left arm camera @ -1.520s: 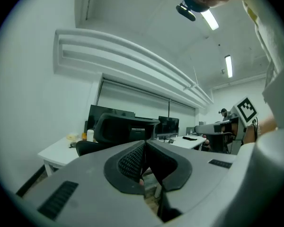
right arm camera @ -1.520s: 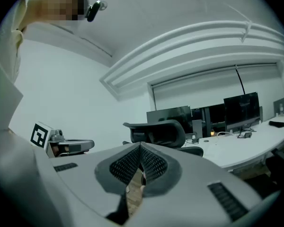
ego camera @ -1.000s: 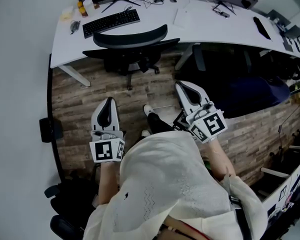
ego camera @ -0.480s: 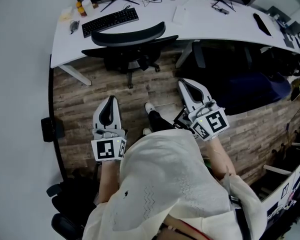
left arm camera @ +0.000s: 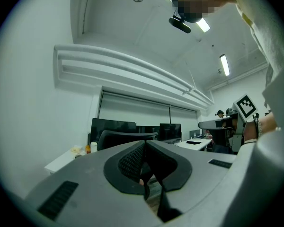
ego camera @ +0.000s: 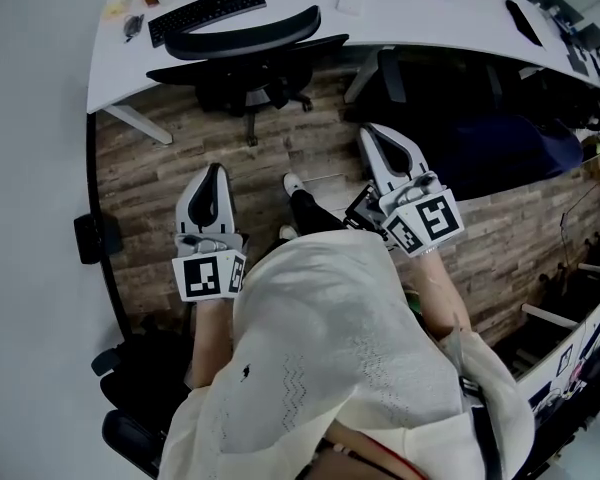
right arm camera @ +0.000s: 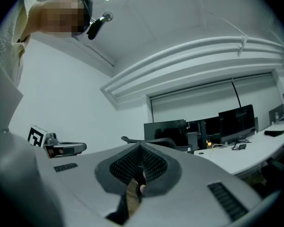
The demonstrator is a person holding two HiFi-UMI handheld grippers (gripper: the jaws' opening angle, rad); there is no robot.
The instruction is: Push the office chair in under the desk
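Note:
The black office chair (ego camera: 248, 50) stands at the white desk (ego camera: 430, 23), its seat partly under the desk edge and its curved backrest toward me. Both grippers hover over the wooden floor, well short of the chair and apart from it. My left gripper (ego camera: 214, 172) is shut and holds nothing; it points at the chair. My right gripper (ego camera: 373, 134) is also shut and empty, to the right of the chair. The left gripper view shows the chair backrest (left arm camera: 127, 136) beyond the closed jaws, and the right gripper view shows the chair backrest (right arm camera: 149, 140) too.
A black keyboard (ego camera: 200, 11) lies on the desk behind the chair. A slanted white desk leg (ego camera: 135, 124) stands to the chair's left. Dark items (ego camera: 500, 153) fill the space under the desk's right part. Another black chair base (ego camera: 130, 408) sits behind me at lower left. My foot (ego camera: 294, 184) is between the grippers.
The desk and chair have slid toward the top of the head view. Both grippers keep about the same pose and stay shut.

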